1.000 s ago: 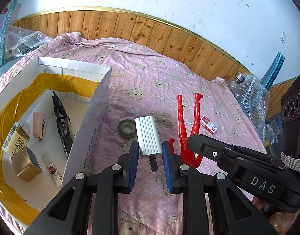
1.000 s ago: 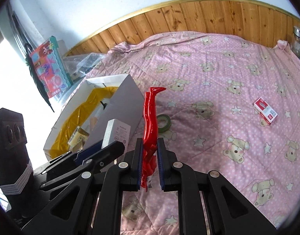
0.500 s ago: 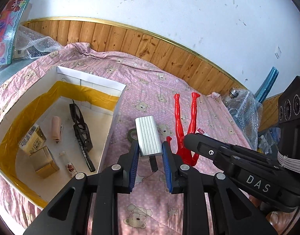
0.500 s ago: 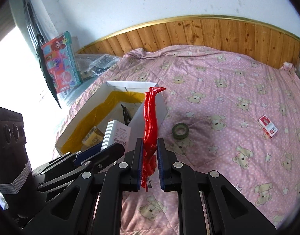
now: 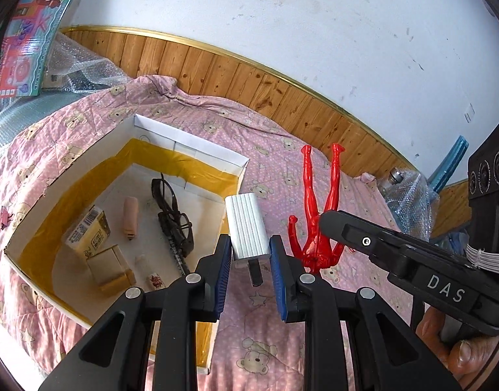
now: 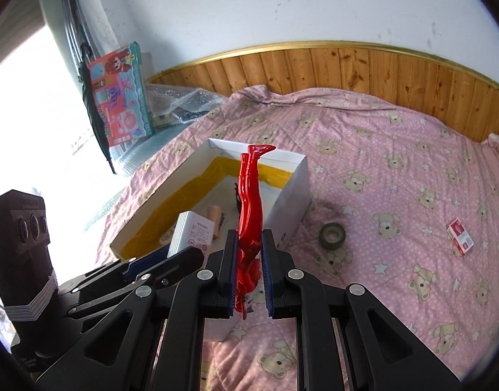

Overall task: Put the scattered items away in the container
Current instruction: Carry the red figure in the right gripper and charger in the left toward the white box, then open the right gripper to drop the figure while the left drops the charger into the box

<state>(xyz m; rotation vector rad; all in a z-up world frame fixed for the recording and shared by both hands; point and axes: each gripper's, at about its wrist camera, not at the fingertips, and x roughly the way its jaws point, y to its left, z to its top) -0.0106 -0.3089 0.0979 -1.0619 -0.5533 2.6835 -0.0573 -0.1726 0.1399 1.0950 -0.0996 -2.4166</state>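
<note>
left gripper (image 5: 251, 260): closed on the white charger block (image 5: 247, 224), blue pads pressing its two long ribbed sides near the plug end, the metal prongs hanging toward the camera.
right gripper (image 6: 249, 267): clamped on the red plastic figure (image 6: 249, 205) at its torso, legs pointing up and away, head end down between the pads.
charger handling: judged rigid, fairly dense for its size, smooth shell; the ribbing gives some bite, and the flat long sides are the right place to hold, not the prongs.
figure handling: judged light, stiff and glossy, so prone to swivel in the pads; the thin legs and arms look snappable, and the thick torso is the safest hold.
white box (image 5: 187, 143): sits toward the left side of the bed (image 6: 396, 169), yellow tape lining its inner walls; glasses (image 5: 173, 208), a pink tube, small yellow cartons and a little bottle lie on its floor.
where the held things are: both are lifted off the quilt; the charger hangs about over the box's right wall, the figure just to its right, above the quilt.
still loose: a green tape roll (image 6: 332, 235) close to the box's right wall and a red-and-white packet (image 6: 460, 236) well apart toward the right edge of the bed.
change from a second ago: both grippers have risen and swung toward the box, so its inside now shows from above, with the grips the same on each item.
</note>
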